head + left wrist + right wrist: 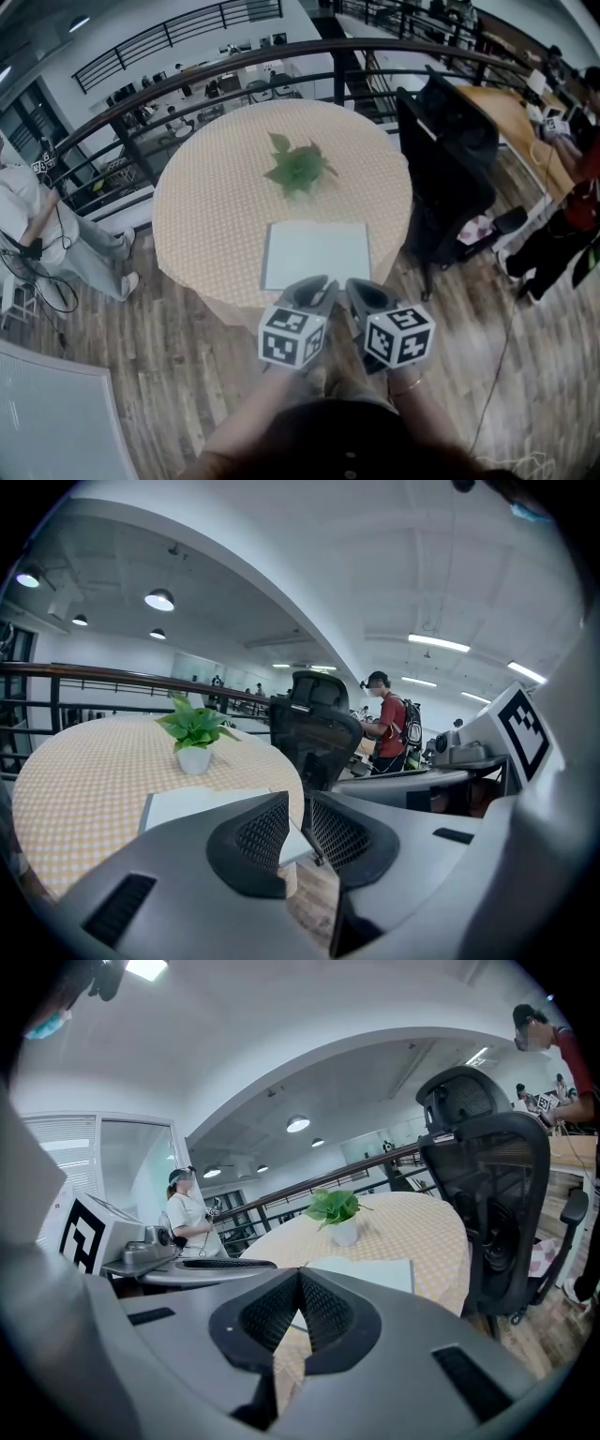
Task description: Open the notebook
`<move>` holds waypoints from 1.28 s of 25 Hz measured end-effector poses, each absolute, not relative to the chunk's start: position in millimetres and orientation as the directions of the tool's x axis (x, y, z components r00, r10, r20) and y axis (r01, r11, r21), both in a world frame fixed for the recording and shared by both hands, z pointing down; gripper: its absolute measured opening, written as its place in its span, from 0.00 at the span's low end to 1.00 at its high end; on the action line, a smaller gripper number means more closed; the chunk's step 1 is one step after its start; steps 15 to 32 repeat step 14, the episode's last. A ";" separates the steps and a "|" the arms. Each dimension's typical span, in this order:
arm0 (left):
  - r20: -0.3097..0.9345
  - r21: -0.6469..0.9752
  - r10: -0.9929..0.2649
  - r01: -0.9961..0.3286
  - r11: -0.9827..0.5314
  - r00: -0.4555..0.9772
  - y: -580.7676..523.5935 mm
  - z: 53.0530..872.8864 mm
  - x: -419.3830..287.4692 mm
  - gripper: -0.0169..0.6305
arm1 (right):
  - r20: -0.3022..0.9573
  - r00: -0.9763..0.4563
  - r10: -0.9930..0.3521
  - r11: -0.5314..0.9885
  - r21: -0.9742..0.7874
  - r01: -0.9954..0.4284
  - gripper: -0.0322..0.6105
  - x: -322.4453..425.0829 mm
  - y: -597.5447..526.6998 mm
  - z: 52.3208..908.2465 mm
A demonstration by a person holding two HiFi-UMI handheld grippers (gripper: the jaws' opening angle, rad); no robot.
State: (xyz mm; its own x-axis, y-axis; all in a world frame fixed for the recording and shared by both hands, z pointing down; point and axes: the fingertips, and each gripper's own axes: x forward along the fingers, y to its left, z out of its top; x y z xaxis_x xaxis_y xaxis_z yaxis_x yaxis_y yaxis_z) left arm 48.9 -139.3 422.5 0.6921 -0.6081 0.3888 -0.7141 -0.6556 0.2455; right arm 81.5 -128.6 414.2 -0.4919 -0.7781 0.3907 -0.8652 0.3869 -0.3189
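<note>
A closed white notebook (317,253) lies flat on the near part of a round table (216,187) covered in a checked cloth. It also shows in the left gripper view (187,806) and the right gripper view (375,1274). Both grippers hover side by side just short of the notebook's near edge, apart from it. The left gripper (322,282) (298,803) has a narrow gap between its jaws and nothing in it. On the right gripper (361,285) (298,1279) the jaw tips meet, with nothing held.
A small potted plant (298,169) stands behind the notebook near the table's middle. A black office chair (450,169) is pushed against the table's right side. Behind the table runs a curved railing (187,84). People stand at far left (37,225) and far right (581,187).
</note>
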 end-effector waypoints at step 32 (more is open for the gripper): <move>0.379 0.262 -0.607 -0.710 -0.654 0.698 -144.7 420.5 48.9 0.15 | 0.393 -0.496 -0.774 0.390 -0.322 -0.863 0.06 81.2 -132.3 417.7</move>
